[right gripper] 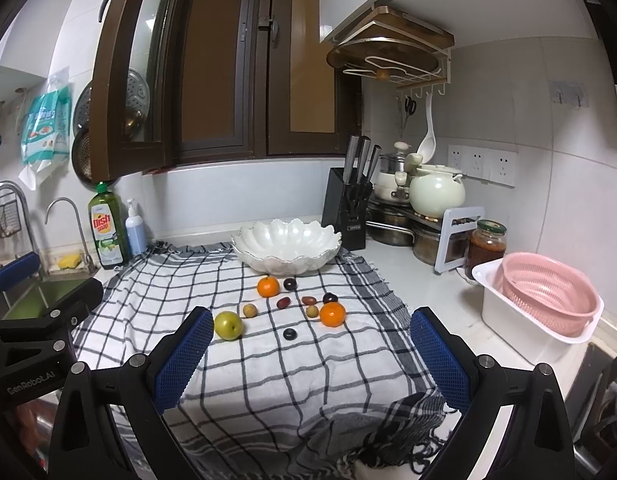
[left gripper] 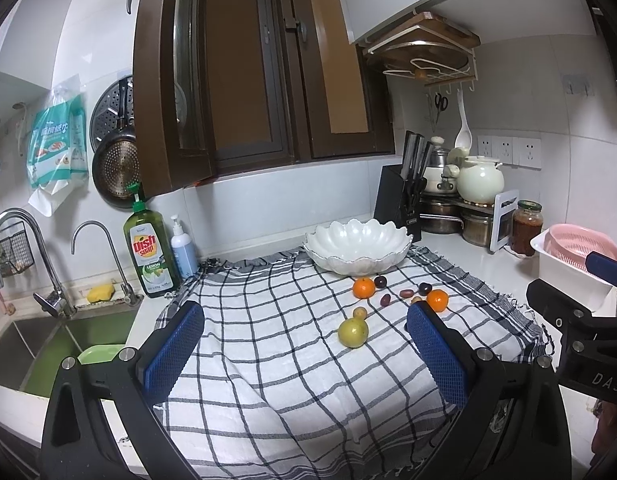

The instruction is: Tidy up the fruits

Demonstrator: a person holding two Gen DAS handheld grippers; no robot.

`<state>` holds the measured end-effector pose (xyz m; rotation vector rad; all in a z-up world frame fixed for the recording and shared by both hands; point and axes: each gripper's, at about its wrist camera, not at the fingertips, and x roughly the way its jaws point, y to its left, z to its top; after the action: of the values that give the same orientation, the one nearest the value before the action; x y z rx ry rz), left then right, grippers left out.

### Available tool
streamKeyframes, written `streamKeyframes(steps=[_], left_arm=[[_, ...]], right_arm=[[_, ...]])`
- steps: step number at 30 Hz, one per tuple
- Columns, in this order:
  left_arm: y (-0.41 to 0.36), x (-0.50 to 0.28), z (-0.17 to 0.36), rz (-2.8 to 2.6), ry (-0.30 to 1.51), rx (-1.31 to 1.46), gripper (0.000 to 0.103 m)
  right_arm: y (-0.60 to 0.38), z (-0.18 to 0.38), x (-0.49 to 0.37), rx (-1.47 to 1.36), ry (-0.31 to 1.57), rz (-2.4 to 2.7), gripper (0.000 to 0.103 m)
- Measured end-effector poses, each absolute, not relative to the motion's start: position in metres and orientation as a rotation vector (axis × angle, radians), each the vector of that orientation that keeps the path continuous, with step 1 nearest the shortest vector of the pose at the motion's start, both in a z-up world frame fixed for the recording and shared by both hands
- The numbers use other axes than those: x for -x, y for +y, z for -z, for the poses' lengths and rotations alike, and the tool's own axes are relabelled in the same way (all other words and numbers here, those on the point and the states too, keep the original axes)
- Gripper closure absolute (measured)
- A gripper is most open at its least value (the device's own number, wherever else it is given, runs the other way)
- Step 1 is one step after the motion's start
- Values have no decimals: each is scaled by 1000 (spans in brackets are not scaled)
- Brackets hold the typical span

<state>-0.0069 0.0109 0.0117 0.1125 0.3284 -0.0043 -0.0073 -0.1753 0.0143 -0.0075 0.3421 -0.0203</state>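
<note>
Right wrist view: right gripper (right gripper: 308,350) hung over the checked cloth (right gripper: 268,380) on the bench, jaws wide apart and empty, as were those of the left gripper (left gripper: 304,346). Fruits lay loose on the cloth, none in the white bowl (right gripper: 286,246) behind them: a green pear (right gripper: 228,325) nearest, two oranges (right gripper: 332,314), small dark plums (right gripper: 289,334). Both grippers were apparently held back to choose a first pick.

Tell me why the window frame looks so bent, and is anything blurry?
Left wrist view: fisheye lens bows the window frame and blacks out the corners. Right wrist view: same bowing; the fruit and white bowl stay sharp on the checked cloth.
</note>
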Motion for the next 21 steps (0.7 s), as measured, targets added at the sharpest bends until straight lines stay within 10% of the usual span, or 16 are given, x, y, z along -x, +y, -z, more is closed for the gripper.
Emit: streamKeyframes(steps=[21], left_arm=[[9, 2, -13, 19, 338, -115, 0]], right_arm=[[-175, -13, 3, 6, 349, 18, 3]])
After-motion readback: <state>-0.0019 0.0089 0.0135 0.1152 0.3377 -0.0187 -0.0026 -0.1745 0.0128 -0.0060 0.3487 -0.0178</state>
